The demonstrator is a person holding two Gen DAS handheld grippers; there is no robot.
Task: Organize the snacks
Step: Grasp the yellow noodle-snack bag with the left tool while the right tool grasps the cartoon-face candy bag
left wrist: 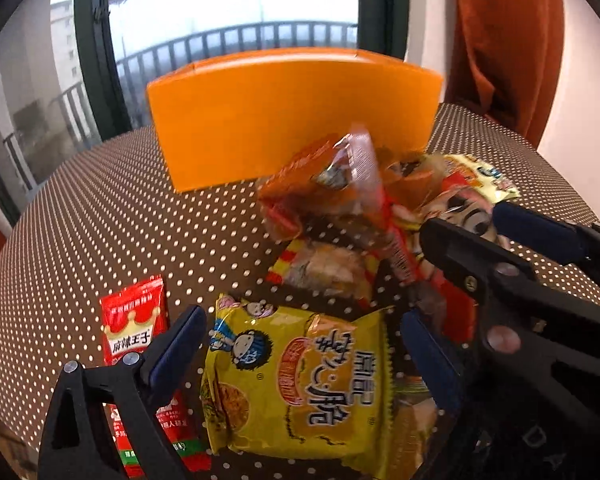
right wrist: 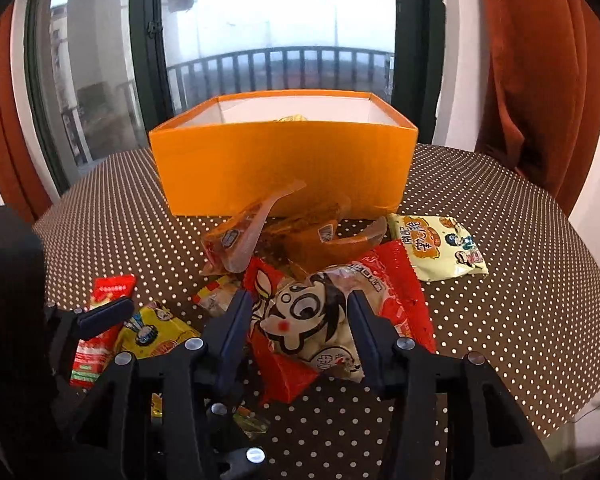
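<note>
An open orange box (right wrist: pixel 284 168) stands at the back of the dotted table; it also shows in the left wrist view (left wrist: pixel 284 116). A pile of snack packets lies in front of it. My left gripper (left wrist: pixel 300 344) is open, its fingers either side of a yellow noodle-snack bag (left wrist: pixel 300 376). My right gripper (right wrist: pixel 300 320) is open around a red-and-white cartoon-face bag (right wrist: pixel 320 316), touching it or nearly so. The right gripper's black fingers (left wrist: pixel 500 256) show at the right of the left wrist view. Orange clear packets (right wrist: pixel 268 232) lie near the box.
A small red packet (left wrist: pixel 136 328) lies left of the left gripper. A pale yellow bag (right wrist: pixel 444 248) lies right of the pile. The brown dotted tablecloth (right wrist: pixel 500 300) ends close on the right. A window and rust curtains stand behind.
</note>
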